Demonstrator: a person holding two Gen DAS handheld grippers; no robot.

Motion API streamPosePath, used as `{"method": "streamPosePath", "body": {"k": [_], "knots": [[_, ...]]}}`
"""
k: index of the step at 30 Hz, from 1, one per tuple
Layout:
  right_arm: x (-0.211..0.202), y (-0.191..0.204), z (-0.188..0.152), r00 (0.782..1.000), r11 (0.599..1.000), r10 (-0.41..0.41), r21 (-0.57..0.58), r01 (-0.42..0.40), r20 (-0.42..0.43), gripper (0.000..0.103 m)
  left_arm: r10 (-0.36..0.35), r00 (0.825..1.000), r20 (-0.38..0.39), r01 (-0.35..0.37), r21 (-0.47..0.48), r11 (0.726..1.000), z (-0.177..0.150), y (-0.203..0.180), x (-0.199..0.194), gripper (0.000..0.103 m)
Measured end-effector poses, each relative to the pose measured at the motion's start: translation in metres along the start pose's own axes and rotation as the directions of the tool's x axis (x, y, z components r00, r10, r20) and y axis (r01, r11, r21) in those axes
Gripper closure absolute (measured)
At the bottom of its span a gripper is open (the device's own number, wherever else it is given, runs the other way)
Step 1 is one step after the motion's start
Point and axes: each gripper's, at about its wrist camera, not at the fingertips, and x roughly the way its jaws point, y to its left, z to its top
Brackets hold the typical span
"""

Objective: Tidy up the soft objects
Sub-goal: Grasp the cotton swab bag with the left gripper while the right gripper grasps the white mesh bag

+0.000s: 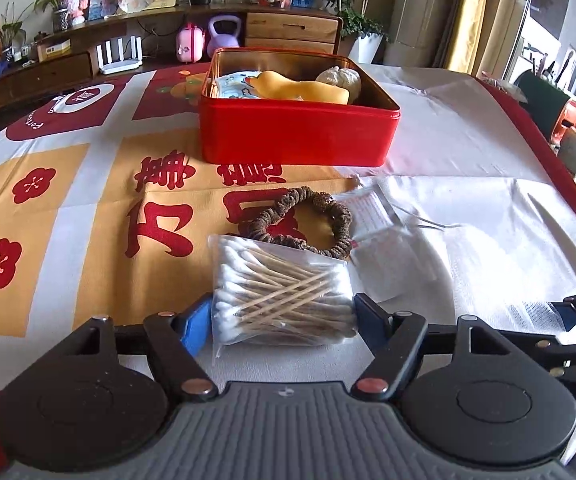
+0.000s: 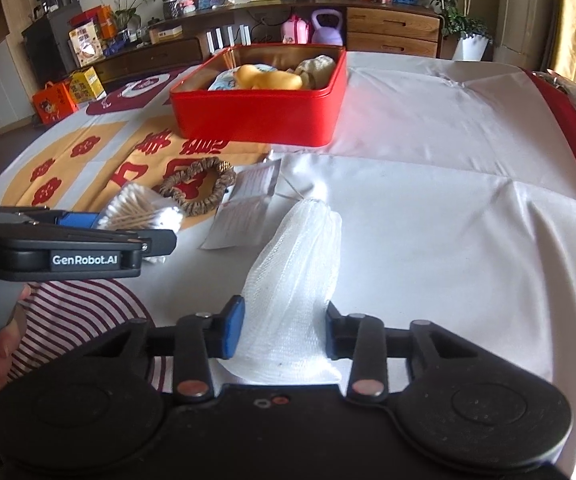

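Note:
A clear bag of cotton swabs point(image 1: 284, 292) lies on the tablecloth between the fingers of my left gripper point(image 1: 282, 320), and both pads touch its sides. My right gripper point(image 2: 284, 332) is shut on a white mesh pouch point(image 2: 296, 264), which stands up in a cone between its pads. Just beyond the swabs lie a brown scrunchie point(image 1: 300, 220) and a flat white packet point(image 1: 368, 212). Farther back, an open red tin point(image 1: 296, 136) holds a yellow soft toy point(image 1: 308, 90), a whitish ball point(image 1: 338, 78) and a blue patterned pack.
The table wears a white, orange and red cloth point(image 1: 68, 208). White cloth point(image 2: 428, 200) stretches to the right of the pouch. A hand point(image 2: 4, 340) and a striped sleeve point(image 2: 88, 312) sit at the lower left of the right wrist view. Shelves and clutter line the far wall.

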Motion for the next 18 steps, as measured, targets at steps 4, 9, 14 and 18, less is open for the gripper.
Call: {"method": "streamPosePath", "body": {"k": [4, 9, 14, 18], "knots": [[-0.007, -0.003, 0.000, 1.000, 1.000, -0.003, 0.017, 0.003, 0.014, 0.077, -0.006, 1.000, 0.006, 0.006, -0.008, 1.000, 0.000, 0.001, -0.006, 0.030], [-0.019, -0.005, 0.001, 0.999, 1.000, -0.002, 0.027, 0.001, 0.047, 0.078, -0.020, 1.000, 0.010, 0.021, -0.035, 0.999, -0.001, 0.004, -0.015, 0.030], [-0.028, -0.004, 0.003, 0.997, 1.000, -0.004, 0.021, 0.002, 0.073, 0.079, -0.016, 1.000, 0.023, 0.016, -0.027, 1.000, 0.001, 0.003, -0.027, 0.030], [-0.038, -0.006, 0.008, 0.995, 1.000, -0.002, 0.024, -0.001, 0.104, 0.079, -0.017, 0.999, 0.032, 0.018, -0.032, 0.999, 0.003, 0.002, -0.035, 0.030]]}}
